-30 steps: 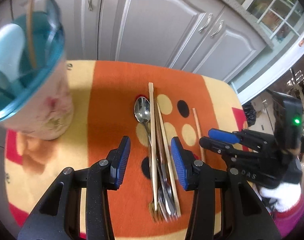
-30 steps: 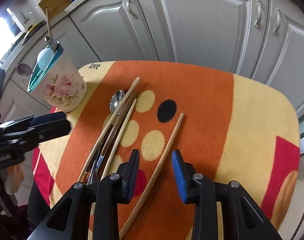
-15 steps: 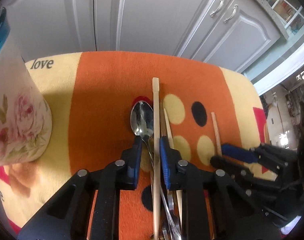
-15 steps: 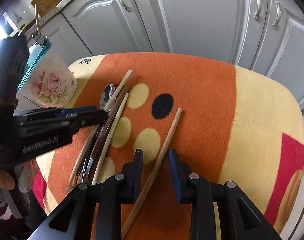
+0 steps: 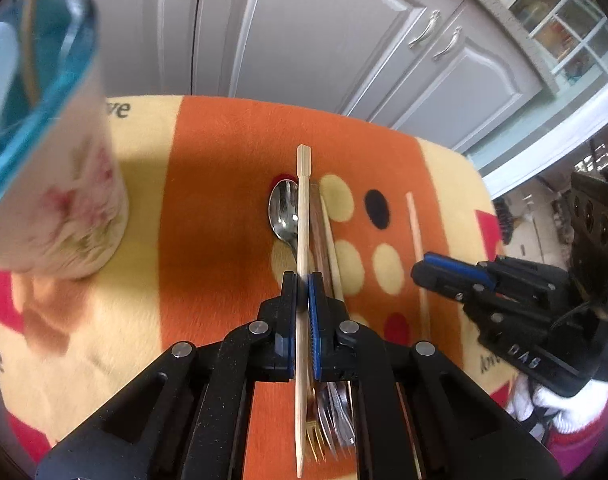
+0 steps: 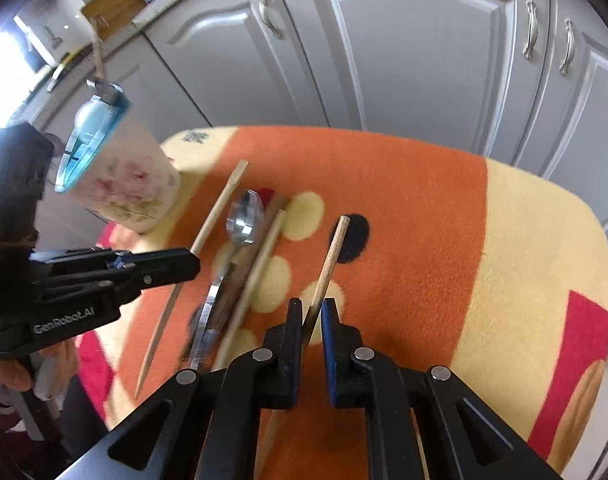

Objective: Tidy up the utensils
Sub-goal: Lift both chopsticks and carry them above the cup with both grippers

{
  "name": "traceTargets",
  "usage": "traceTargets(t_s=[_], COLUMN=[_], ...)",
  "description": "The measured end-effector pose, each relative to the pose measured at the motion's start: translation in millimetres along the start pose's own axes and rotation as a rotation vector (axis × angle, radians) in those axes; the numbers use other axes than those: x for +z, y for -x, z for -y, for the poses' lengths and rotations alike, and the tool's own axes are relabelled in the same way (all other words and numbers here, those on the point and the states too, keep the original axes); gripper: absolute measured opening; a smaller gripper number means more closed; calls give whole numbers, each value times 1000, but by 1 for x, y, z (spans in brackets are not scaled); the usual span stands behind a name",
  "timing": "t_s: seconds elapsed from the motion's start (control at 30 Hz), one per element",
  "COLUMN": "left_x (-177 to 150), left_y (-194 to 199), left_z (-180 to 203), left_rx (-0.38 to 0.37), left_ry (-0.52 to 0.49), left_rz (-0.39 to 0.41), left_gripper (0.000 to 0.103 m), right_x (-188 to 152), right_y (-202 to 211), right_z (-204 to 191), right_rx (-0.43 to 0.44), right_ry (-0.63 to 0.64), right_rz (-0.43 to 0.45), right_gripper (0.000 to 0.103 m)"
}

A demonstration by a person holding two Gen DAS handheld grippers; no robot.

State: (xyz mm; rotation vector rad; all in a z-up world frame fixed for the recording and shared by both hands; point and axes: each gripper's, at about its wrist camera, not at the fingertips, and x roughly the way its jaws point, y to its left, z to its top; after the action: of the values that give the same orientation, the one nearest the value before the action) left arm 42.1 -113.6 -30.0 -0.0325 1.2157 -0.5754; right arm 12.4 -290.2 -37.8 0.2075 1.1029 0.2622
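Left gripper (image 5: 302, 280) is closing, clenched on a flat chopstick (image 5: 302, 200); right gripper (image 6: 312, 312) is closing on a round chopstick (image 6: 331, 256). Both likely go to the cup (image 5: 63, 200) near the blanket's (image 5: 215, 200) far-left corner.

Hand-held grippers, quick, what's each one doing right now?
Left hand-held gripper: closing on a flat-ended wooden chopstick.
Right hand-held gripper: closing on a round wooden chopstick.

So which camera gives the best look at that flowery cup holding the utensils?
The right wrist view: the flowery cup appears whole there, blue rim, rose print and base, standing on the blanket. The left wrist view shows it close, blurred and cut off by the frame edge.
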Motion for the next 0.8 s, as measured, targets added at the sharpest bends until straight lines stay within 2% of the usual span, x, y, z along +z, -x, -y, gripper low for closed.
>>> traceTargets(t_s=[0.37, 0.5, 0.6, 0.7, 0.8], left_x=[-7, 2, 12, 21, 23], left_y=[86, 128, 156, 174, 184], left_z=[7, -4, -17, -34, -41], left_rx=[-89, -83, -50, -32, -20], left_ry=[2, 14, 31, 68, 82], left_rz=[167, 274, 361, 408, 435], left_gripper=[4, 4, 4, 4, 4], right_x=[0, 9, 19, 29, 34], right_y=[73, 95, 108, 113, 102], right_z=[-27, -47, -61, -76, -74], right_rx=[48, 67, 94, 77, 93], right_ry=[69, 109, 136, 177, 173], right_rz=[124, 177, 215, 236, 208], right_gripper=[6, 6, 5, 5, 5])
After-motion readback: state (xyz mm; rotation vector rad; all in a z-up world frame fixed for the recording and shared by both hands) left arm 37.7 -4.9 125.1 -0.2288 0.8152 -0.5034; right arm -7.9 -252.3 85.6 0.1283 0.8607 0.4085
